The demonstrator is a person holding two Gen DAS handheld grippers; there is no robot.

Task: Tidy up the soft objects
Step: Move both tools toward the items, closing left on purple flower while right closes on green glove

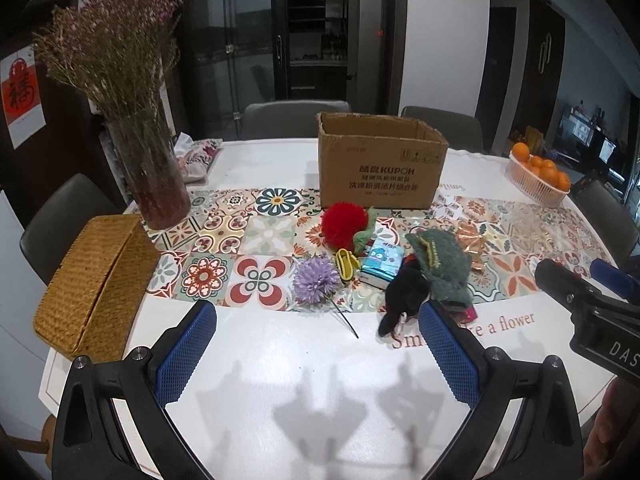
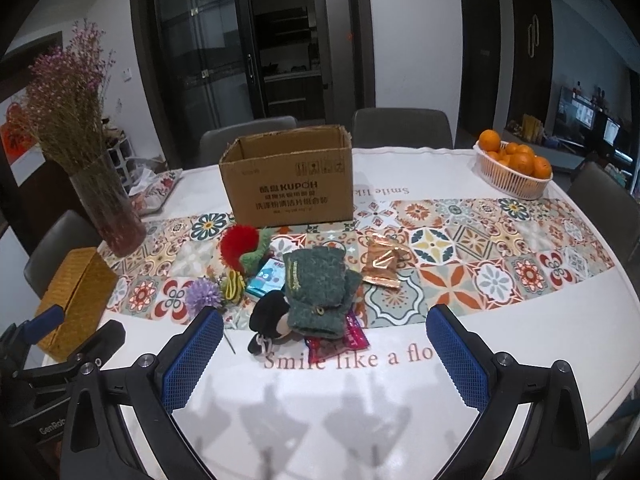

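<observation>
A pile lies on the table in front of an open cardboard box [image 1: 380, 160] [image 2: 286, 184]: a red fluffy toy [image 1: 344, 224] [image 2: 238, 246], a purple flower [image 1: 316, 278] [image 2: 204, 294], a green knitted glove [image 1: 440, 264] [image 2: 316, 284], a black soft toy [image 1: 404, 292] [image 2: 268, 316], a blue tissue pack [image 1: 382, 264] [image 2: 268, 276] and a yellow band [image 1: 347, 264] [image 2: 233, 286]. My left gripper [image 1: 318, 344] is open and empty, just short of the pile. My right gripper [image 2: 324, 354] is open and empty, in front of the glove.
A wicker box [image 1: 96, 284] [image 2: 76, 292] and a glass vase of dried flowers [image 1: 154, 176] [image 2: 110, 210] stand at the left. A basket of oranges [image 1: 538, 176] [image 2: 514, 170] sits at the back right. A copper foil packet [image 2: 382, 264] lies right of the glove. Chairs ring the table.
</observation>
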